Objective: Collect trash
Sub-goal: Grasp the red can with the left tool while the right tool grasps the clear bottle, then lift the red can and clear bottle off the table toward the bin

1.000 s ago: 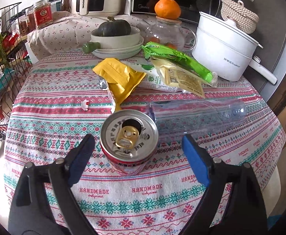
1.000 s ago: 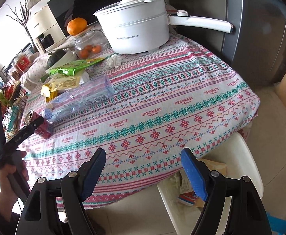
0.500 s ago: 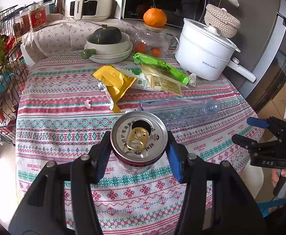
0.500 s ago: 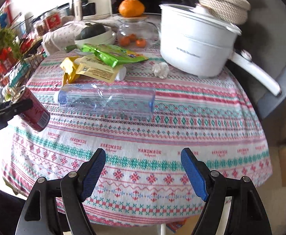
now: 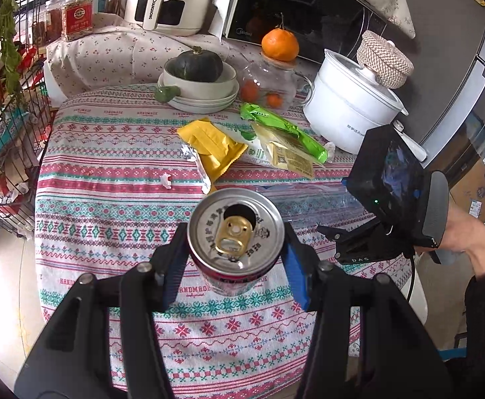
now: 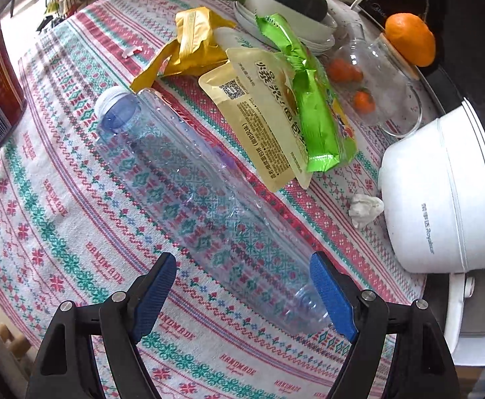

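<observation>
Two grippers: left gripper (image 5: 236,259) was clamped on the can (image 5: 236,232); right gripper (image 6: 242,294) stood open around the bottle's base.
Can: held above the near table (image 5: 116,199) edge; opened, likely light, dentable.
Bottle (image 6: 192,193): lying mid-table; clear, thin, slippery; best gripped across its body.
Wrappers (image 6: 275,113): beyond the bottle; soft, crinkly.
Hidden: can's contents; any bin.
</observation>
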`<state>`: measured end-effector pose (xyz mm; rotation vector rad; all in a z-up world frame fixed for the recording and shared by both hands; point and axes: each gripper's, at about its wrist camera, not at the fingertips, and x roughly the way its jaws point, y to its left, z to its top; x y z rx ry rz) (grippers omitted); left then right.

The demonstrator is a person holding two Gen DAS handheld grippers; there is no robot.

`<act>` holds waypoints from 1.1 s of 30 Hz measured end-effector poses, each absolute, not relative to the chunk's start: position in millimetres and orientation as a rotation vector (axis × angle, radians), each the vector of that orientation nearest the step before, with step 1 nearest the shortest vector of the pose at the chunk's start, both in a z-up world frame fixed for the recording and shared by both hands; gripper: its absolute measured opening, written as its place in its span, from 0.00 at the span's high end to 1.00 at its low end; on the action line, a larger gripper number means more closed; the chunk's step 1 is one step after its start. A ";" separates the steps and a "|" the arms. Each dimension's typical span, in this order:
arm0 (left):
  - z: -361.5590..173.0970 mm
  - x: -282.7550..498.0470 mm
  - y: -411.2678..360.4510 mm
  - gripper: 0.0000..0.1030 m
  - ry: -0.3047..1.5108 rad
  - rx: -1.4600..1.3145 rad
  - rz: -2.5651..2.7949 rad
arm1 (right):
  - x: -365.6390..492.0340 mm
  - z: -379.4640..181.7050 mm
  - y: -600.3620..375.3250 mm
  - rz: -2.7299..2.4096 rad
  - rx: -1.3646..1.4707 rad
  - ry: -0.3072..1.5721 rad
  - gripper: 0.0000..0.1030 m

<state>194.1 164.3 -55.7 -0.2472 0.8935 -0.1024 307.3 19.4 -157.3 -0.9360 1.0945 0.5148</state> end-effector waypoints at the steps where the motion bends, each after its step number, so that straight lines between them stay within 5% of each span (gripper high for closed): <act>1: -56.1 194.9 166.4 0.47 0.896 -0.254 -0.099 | 307.6 -162.6 21.6 0.509 -0.982 1.083 0.17; 7: -56.5 196.2 172.8 0.47 0.900 -0.285 -0.100 | 305.6 -190.8 29.6 0.481 -1.222 1.020 0.15; 11: -58.6 196.7 171.9 0.47 0.908 -0.285 -0.104 | 297.1 -183.1 21.5 0.494 -1.214 1.011 0.33; 15: -61.6 196.1 172.7 0.47 0.924 -0.316 -0.126 | 277.9 -173.7 6.6 0.574 -1.118 1.128 0.35; 23: -59.7 189.1 168.8 0.47 0.925 -0.337 -0.156 | 228.3 -170.2 -31.9 0.564 -0.884 1.411 0.34; 29: -57.8 185.8 166.0 0.47 0.920 -0.343 -0.162 | 210.3 -172.4 -18.6 0.527 -0.916 1.358 0.21; 33: -58.4 184.3 166.3 0.47 0.919 -0.346 -0.155 | 208.3 -178.9 -2.6 0.467 -0.943 1.297 0.22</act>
